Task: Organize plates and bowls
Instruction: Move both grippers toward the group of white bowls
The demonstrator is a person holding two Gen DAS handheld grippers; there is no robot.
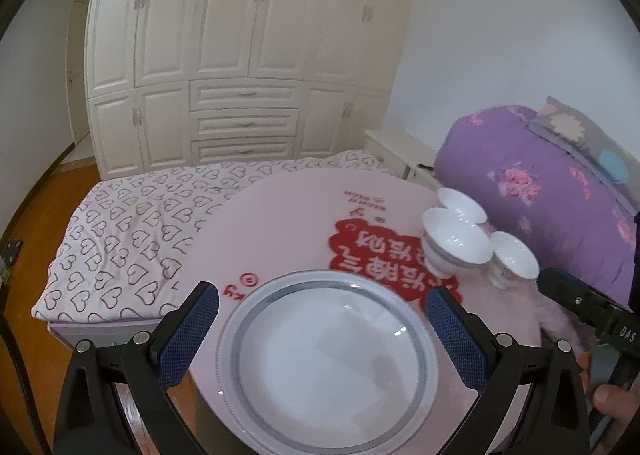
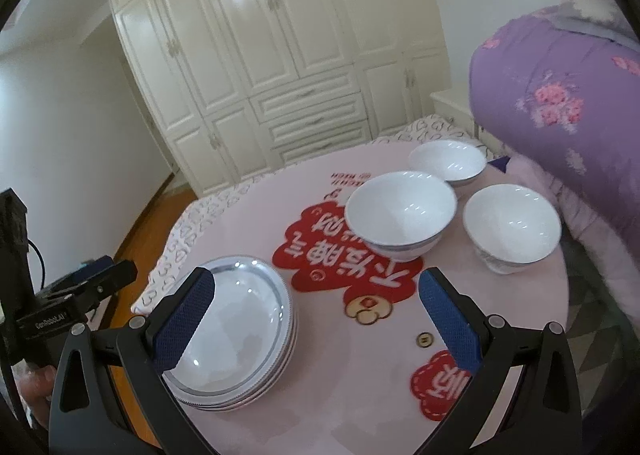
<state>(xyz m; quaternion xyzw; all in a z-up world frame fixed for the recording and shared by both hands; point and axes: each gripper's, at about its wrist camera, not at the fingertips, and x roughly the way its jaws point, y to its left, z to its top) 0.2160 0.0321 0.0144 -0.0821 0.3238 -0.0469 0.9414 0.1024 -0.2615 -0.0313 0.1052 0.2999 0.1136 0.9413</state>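
A stack of white plates with grey rims (image 2: 236, 331) sits at the near left of the round pink table (image 2: 340, 407); its top plate (image 1: 326, 359) fills the left wrist view. My left gripper (image 1: 322, 301) hovers open over that plate, its fingers spread wider than the plate's far rim. Three white bowls stand apart at the far right: a middle one (image 2: 400, 211), a far one (image 2: 447, 163) and a right one (image 2: 512, 225). The bowls (image 1: 456, 241) show in the left wrist view too. My right gripper (image 2: 316, 285) is open above the table, nothing between its fingers.
The table (image 1: 280, 215) carries red printed patches (image 2: 344, 255). A bed with a heart-print sheet (image 1: 132, 223) lies behind it, a folded purple quilt (image 2: 560, 103) rises at the right, and a white wardrobe (image 1: 240, 47) fills the back wall. A hand (image 1: 612, 403) holds the right gripper's handle.
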